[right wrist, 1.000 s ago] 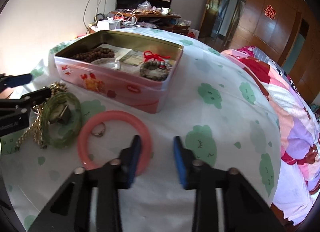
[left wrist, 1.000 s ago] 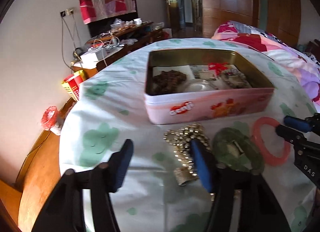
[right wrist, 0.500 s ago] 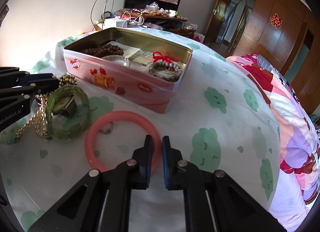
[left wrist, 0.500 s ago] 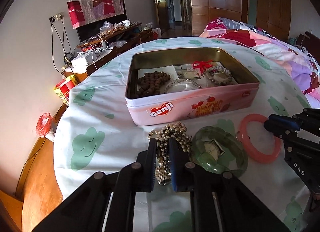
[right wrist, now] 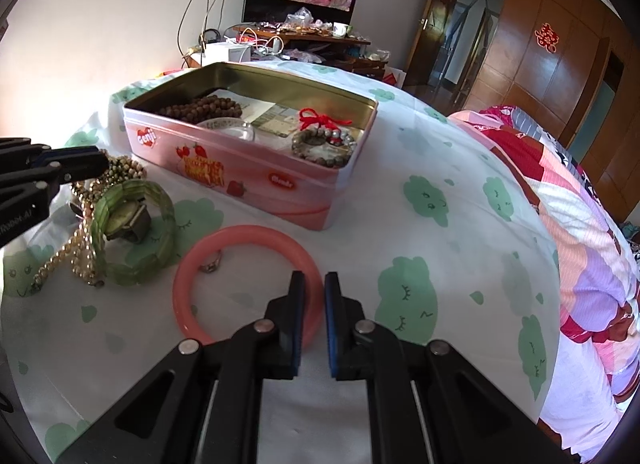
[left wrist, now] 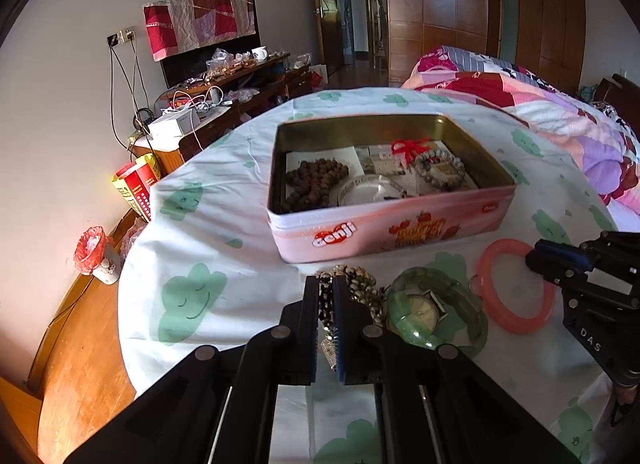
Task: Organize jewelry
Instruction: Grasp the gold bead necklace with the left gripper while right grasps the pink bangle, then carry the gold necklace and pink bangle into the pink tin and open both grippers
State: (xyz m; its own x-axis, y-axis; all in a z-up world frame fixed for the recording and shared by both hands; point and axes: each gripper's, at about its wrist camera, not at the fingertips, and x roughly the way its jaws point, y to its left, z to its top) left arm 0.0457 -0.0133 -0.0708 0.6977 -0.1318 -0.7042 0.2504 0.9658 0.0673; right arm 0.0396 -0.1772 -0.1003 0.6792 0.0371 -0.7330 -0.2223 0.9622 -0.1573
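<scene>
As both grip: necklace [left wrist: 362, 288] between left tool [left wrist: 326, 296]

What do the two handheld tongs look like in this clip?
Both are matte black plastic with angular arms and round silver pivot pins. The left tongs and right tongs have flat blue pads inside their fingers. White lettering marks the bodies: "DAS" on the right, a partial "Robot.AI" on the left. No cables or sleeves are visible.
</scene>
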